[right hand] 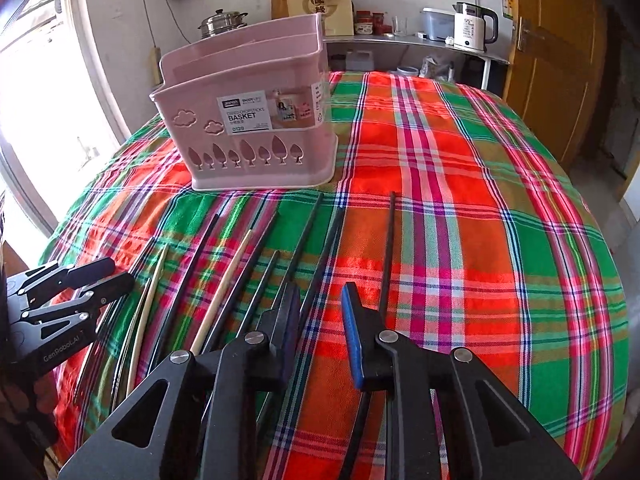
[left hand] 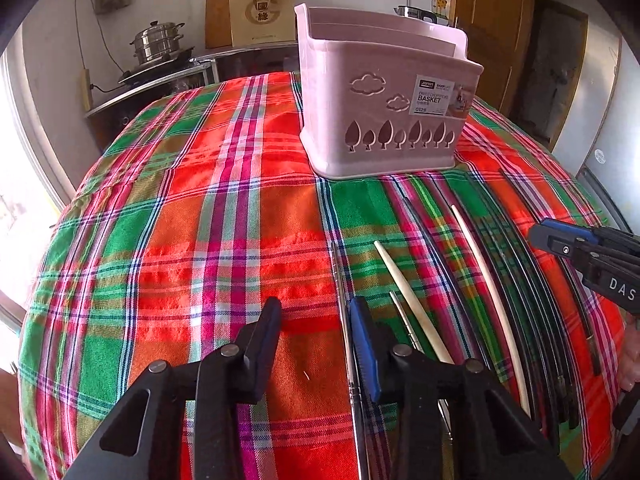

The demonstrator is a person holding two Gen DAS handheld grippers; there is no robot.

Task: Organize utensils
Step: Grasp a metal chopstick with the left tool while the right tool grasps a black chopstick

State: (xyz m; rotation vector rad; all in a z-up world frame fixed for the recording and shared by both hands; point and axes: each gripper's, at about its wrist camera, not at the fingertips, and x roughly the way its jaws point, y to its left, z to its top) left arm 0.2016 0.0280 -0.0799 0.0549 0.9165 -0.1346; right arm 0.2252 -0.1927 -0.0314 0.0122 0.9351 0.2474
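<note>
Left wrist view has the pink basket (left hand: 384, 92) standing upright on the plaid cloth (left hand: 224, 208) toward the far side; its inside shows dividers, contents hidden. Broad bare cloth lies to its left, rounding off at the table edges. Chopsticks (left hand: 496, 304), dark and pale, lie side by side on the near right, between basket and grippers, apart from the basket. Left gripper (left hand: 316, 316) hovers with jaws wide, gripping nothing, a metal chopstick (left hand: 344, 312) just beside its blue finger. Right gripper (right hand: 322, 300) hovers over the dark chopsticks, jaws apart, empty. Behind, a shelf (right hand: 412, 42) holds a kettle (right hand: 472, 28).
</note>
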